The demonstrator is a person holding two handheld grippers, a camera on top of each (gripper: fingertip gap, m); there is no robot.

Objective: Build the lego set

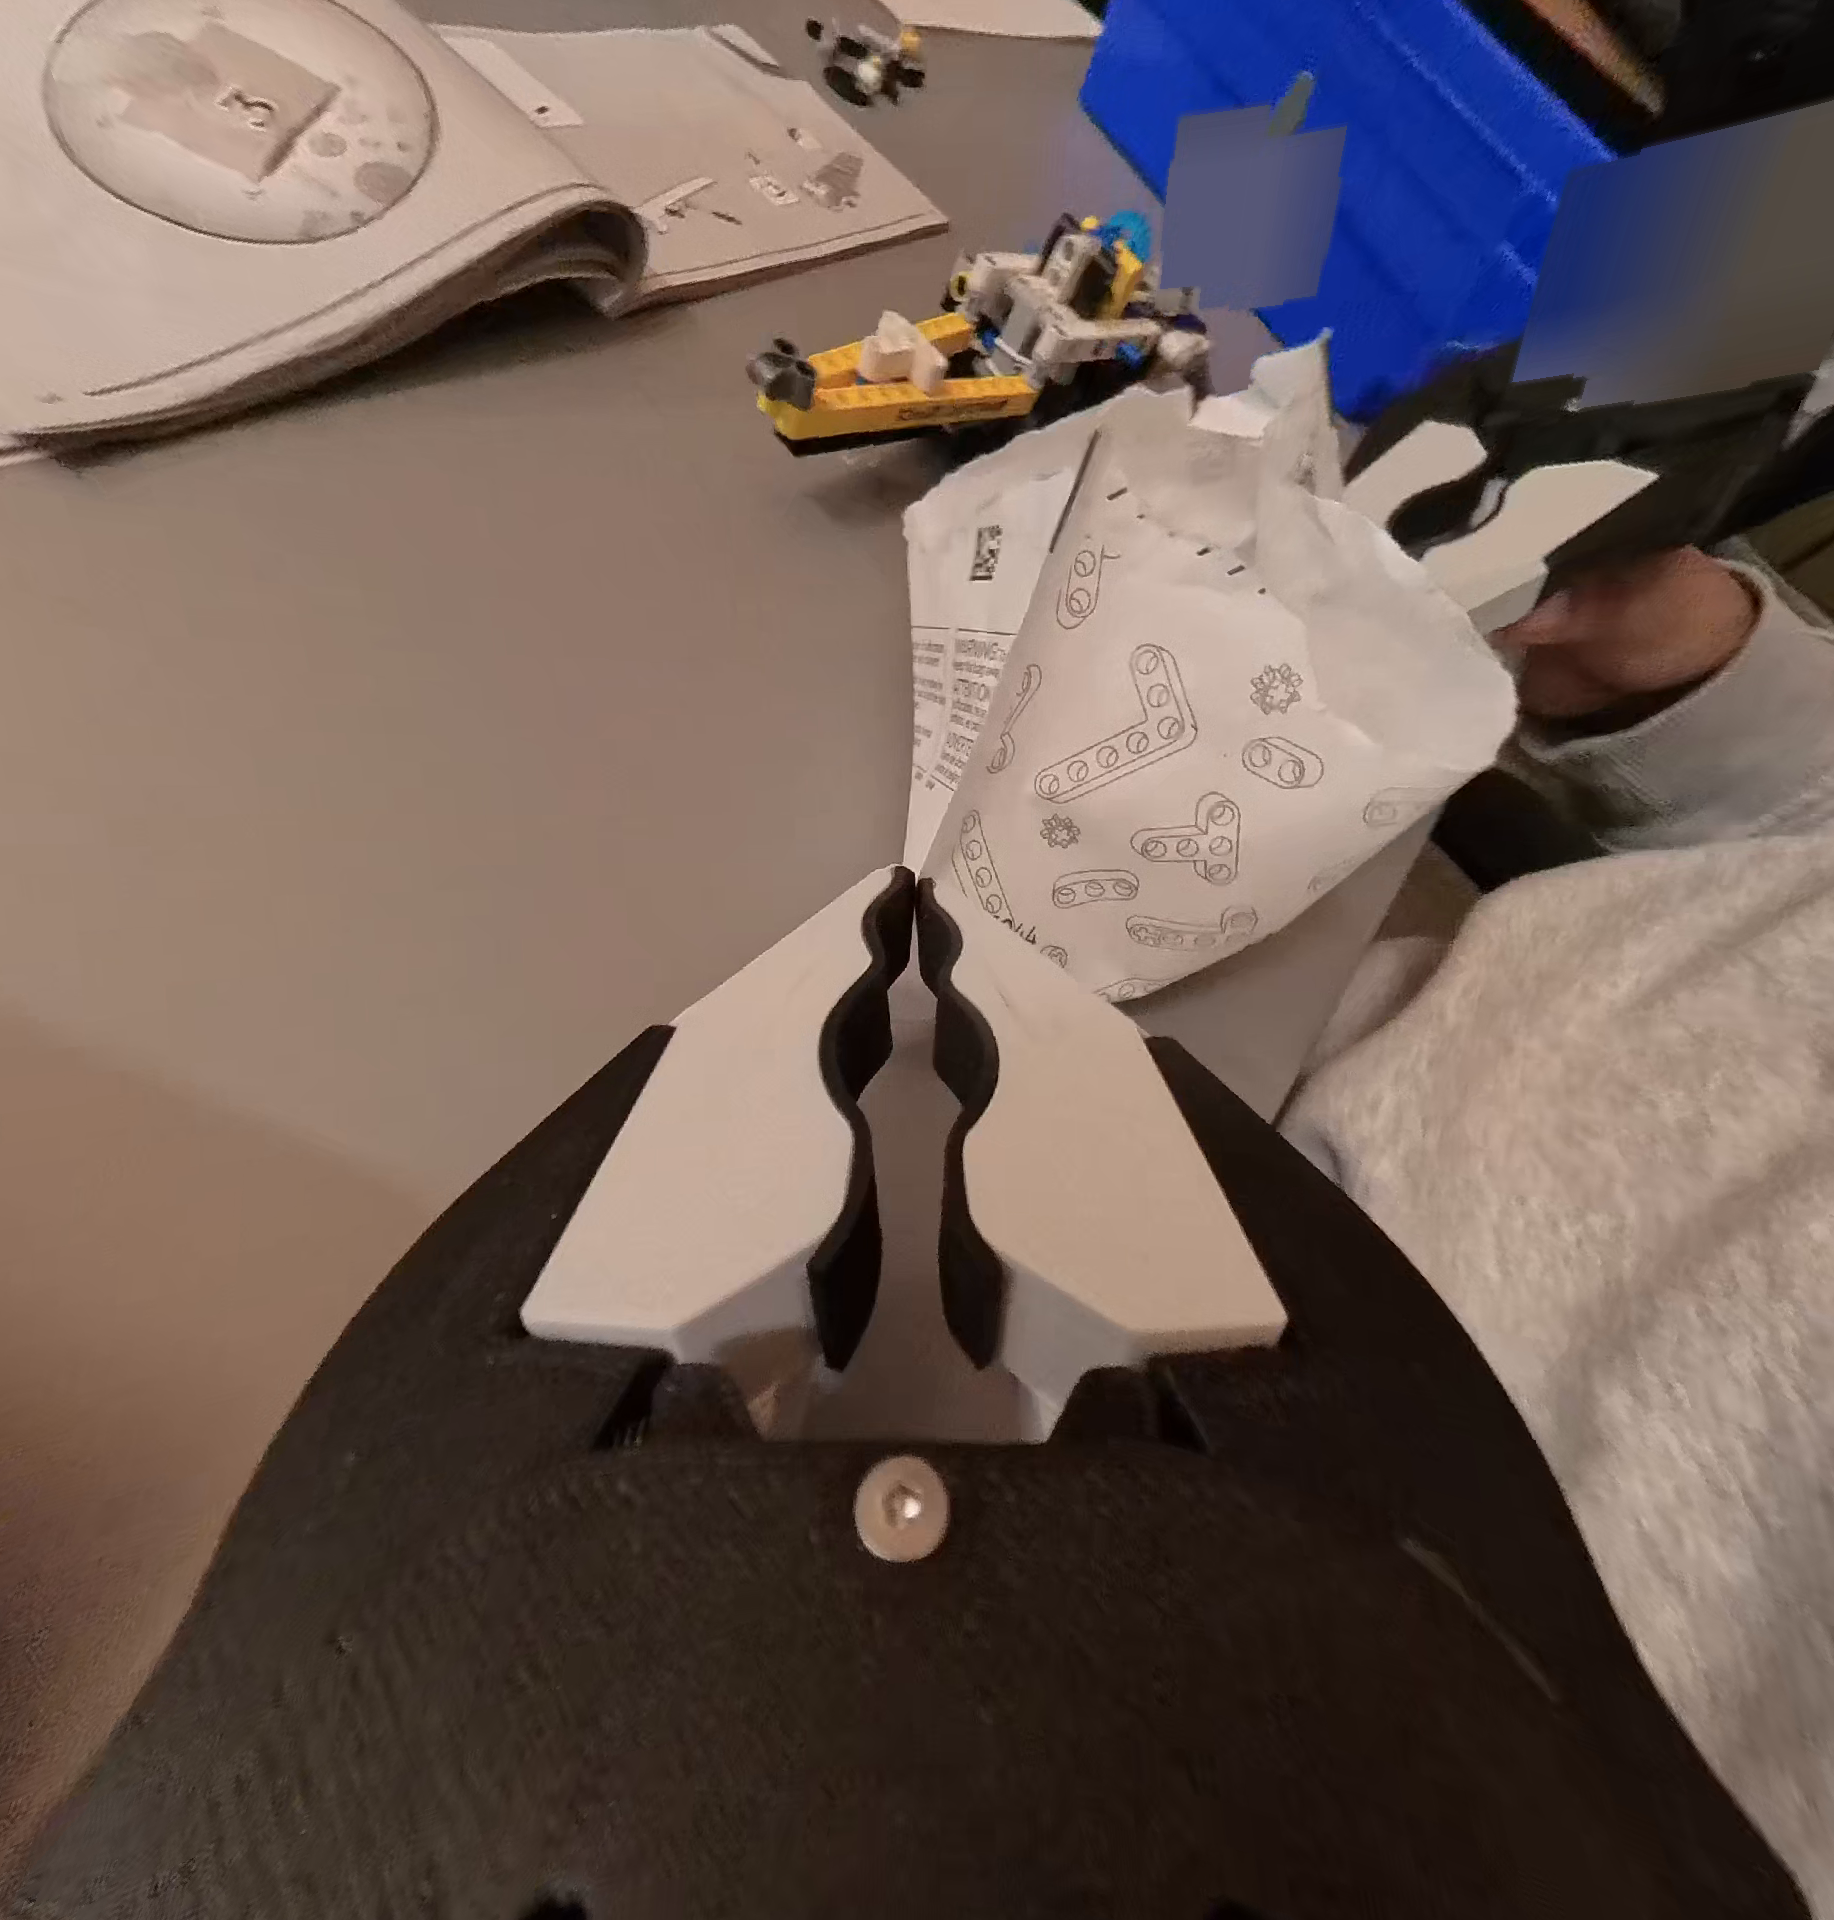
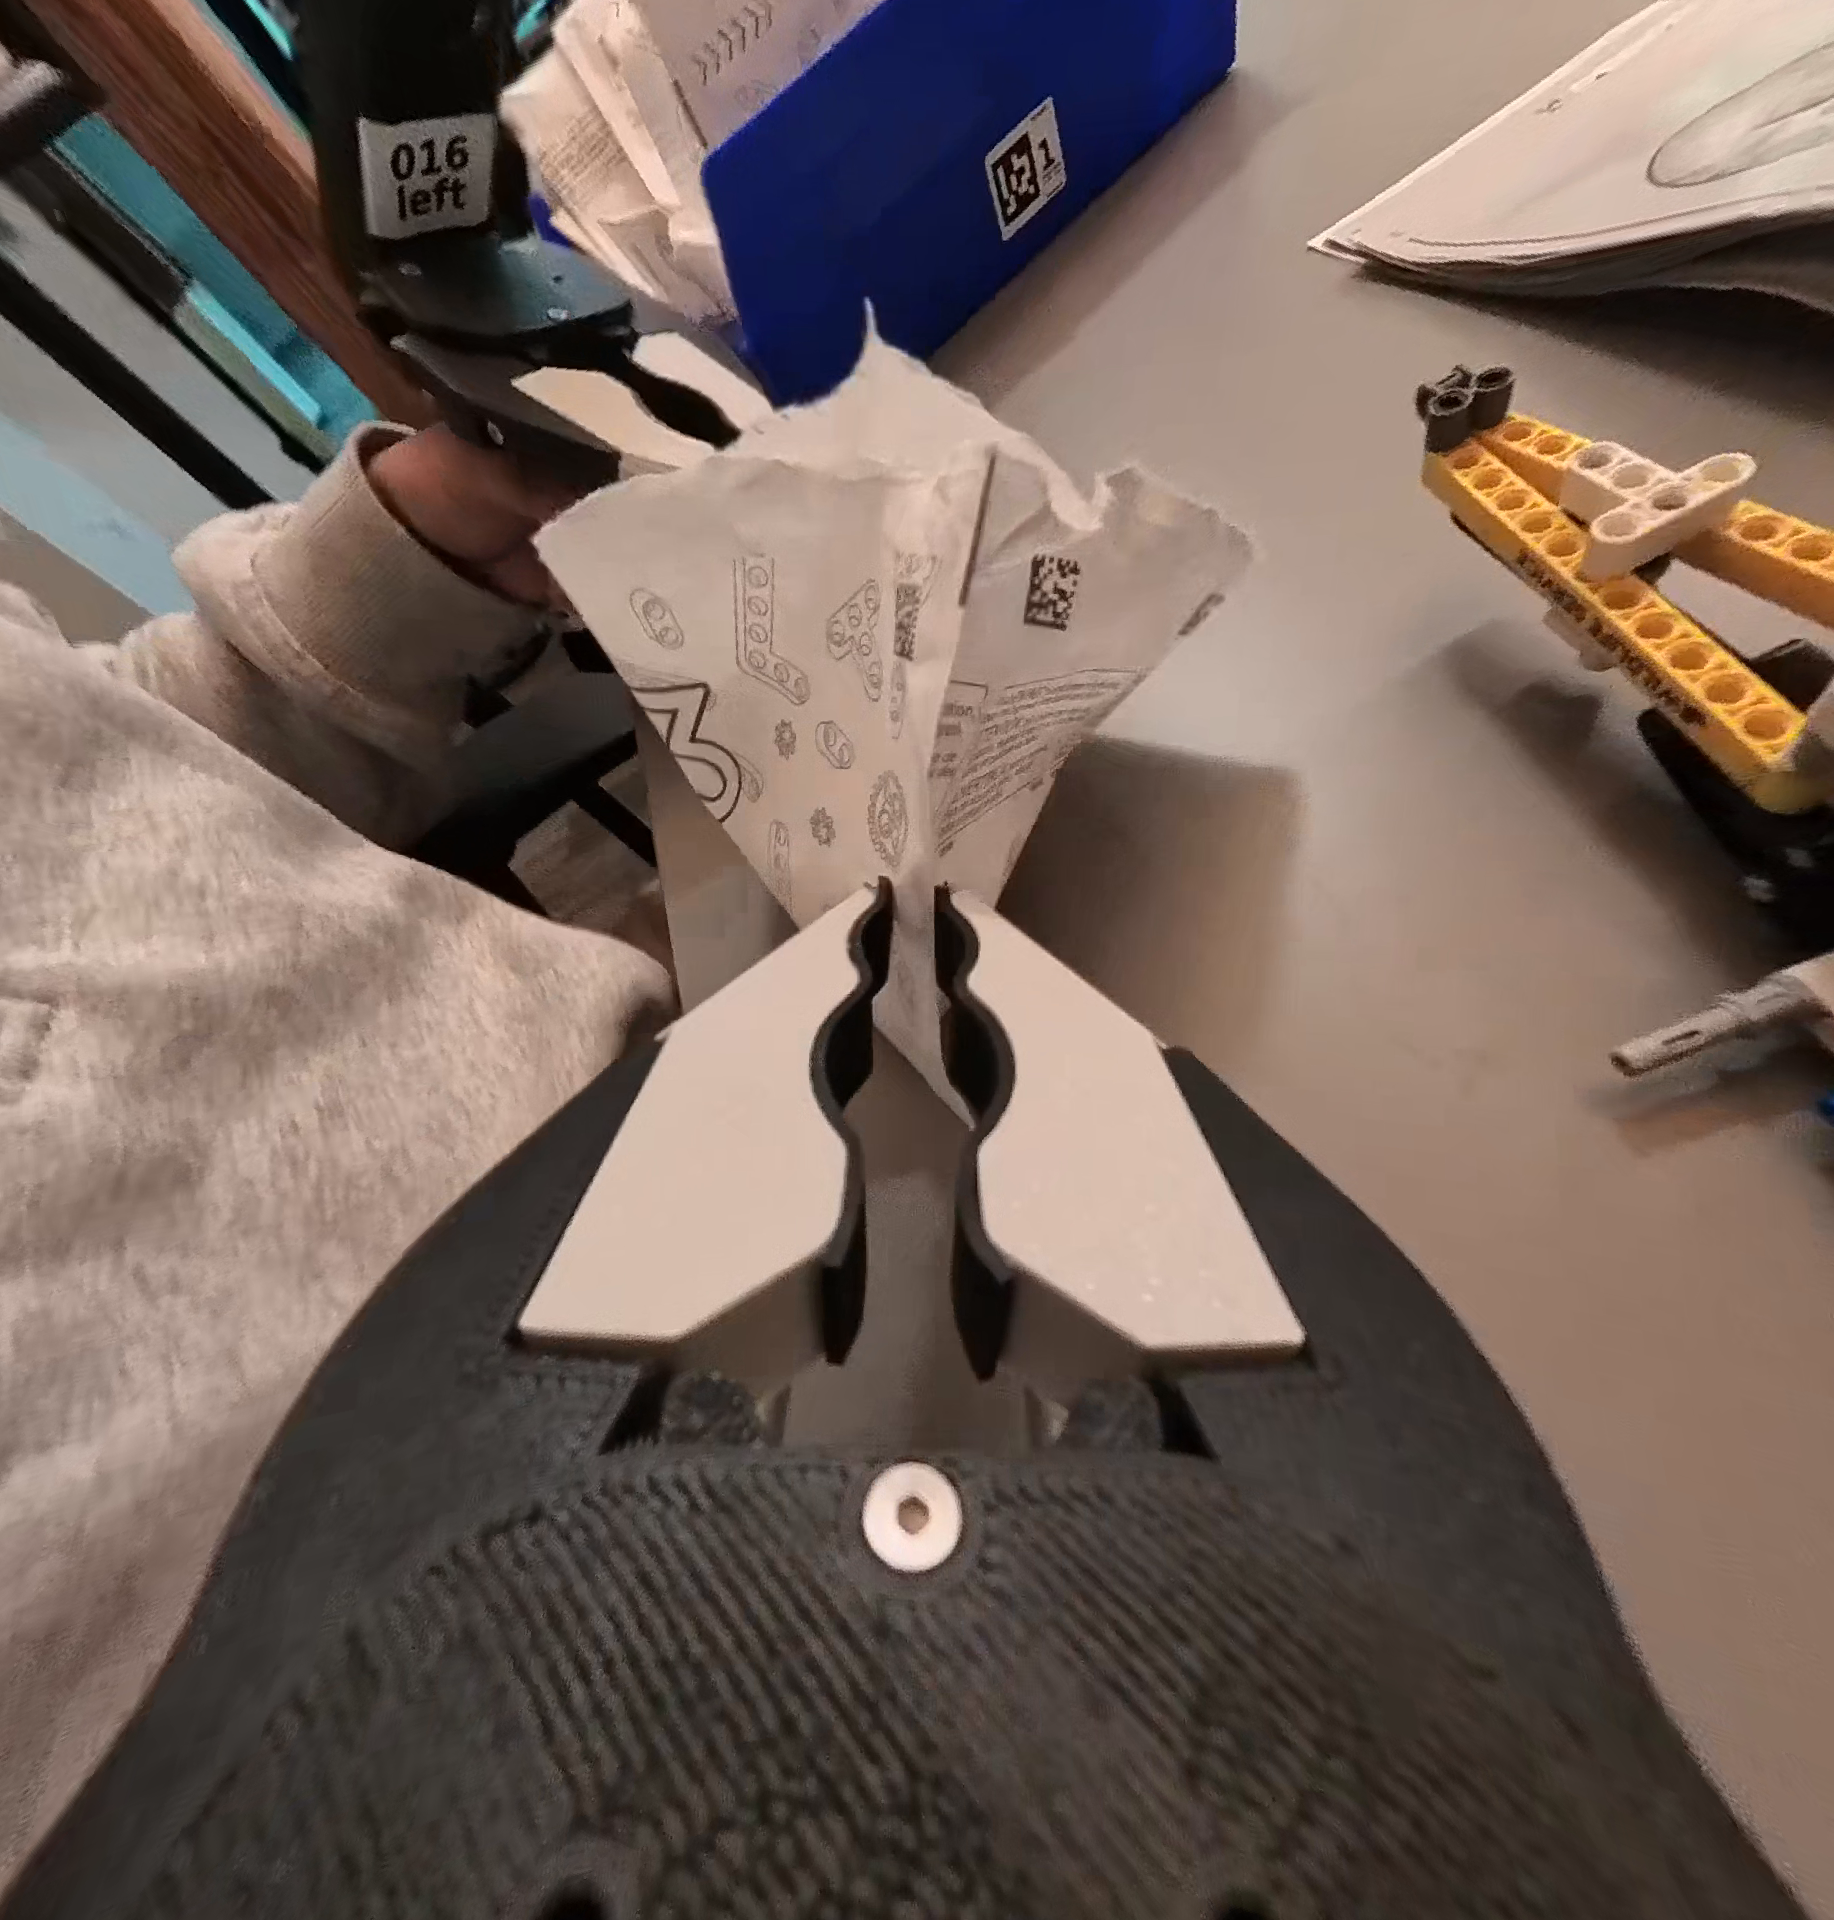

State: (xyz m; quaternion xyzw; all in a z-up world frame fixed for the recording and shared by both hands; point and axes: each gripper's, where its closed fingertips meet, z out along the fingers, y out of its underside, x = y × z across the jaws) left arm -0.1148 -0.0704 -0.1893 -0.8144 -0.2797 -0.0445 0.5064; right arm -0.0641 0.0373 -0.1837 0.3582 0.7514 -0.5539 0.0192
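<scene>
Grey surface [image 1: 373, 727] carries half-built yellow lego model [image 1: 954, 374], open instruction booklet [image 1: 300, 208], blue bin [image 1: 1360, 208] behind. White paper parts bag [image 2: 892, 644], top torn open, printed with beam outlines, held upright over surface edge. Right gripper [image 2: 908, 894] jaws pinching bag's bottom corner. Left gripper [image 1: 913, 883] jaws pressed together just beside bag; whether they catch paper, cannot tell. Judgement: tip bag mouth-down over surface, shake gently, keep pieces from rolling off.

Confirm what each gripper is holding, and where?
Both pinch the white paper bag. The right gripper clamps a pointed lower corner; the left gripper appears shut on the bag's narrow lower end.
</scene>
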